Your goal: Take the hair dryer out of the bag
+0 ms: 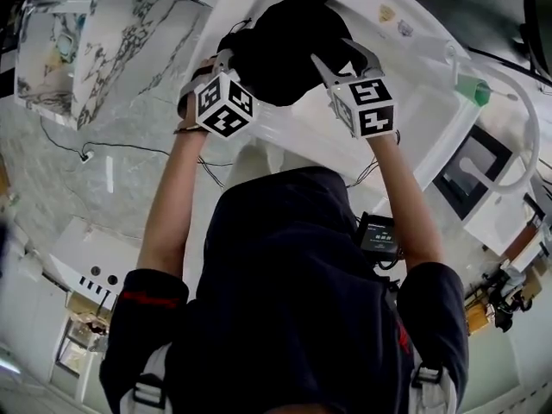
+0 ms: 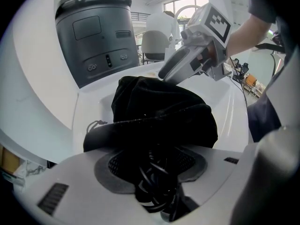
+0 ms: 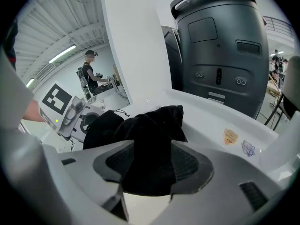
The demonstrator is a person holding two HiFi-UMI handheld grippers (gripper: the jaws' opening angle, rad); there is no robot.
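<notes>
Now, at the far left of the head view a marble-patterned block [image 1: 86, 50] stands apart from the white desk [image 1: 285, 132]. Next comes the person's left arm, stretched forward with the left hand-held gripper [image 1: 226, 57] pointing steeply down at the left end of the black bag [image 1: 285, 50]. The bag lies slumped on the desk.

In the left gripper view, the jaws of this hand-held gripper pinch the near end of the bag. Dark cloth fills the gap between the ribbed pads, and a coiled black cord [image 2: 157, 191] bunches up there with it. The cord is the only part of the hair dryer that shows. Its body is not visible, and the bulging cloth hides whatever lies inside. A thin drawstring [image 2: 96, 124] trails from the bag's left side.

To the right, the right hand-held gripper [image 1: 332, 52] reaches the bag's other end. In the right gripper view its jaws stand apart. A loose fold of the bag lies between the pads, and a bare white wedge shows below the fold.

Behind the desk rises a rounded dark grey machine [image 3: 220, 46]. Two small stickers [image 3: 229, 136] sit on the desk's right part. Far off at the left of the right gripper view, another person [image 3: 89, 74] stands at a bench.
</notes>
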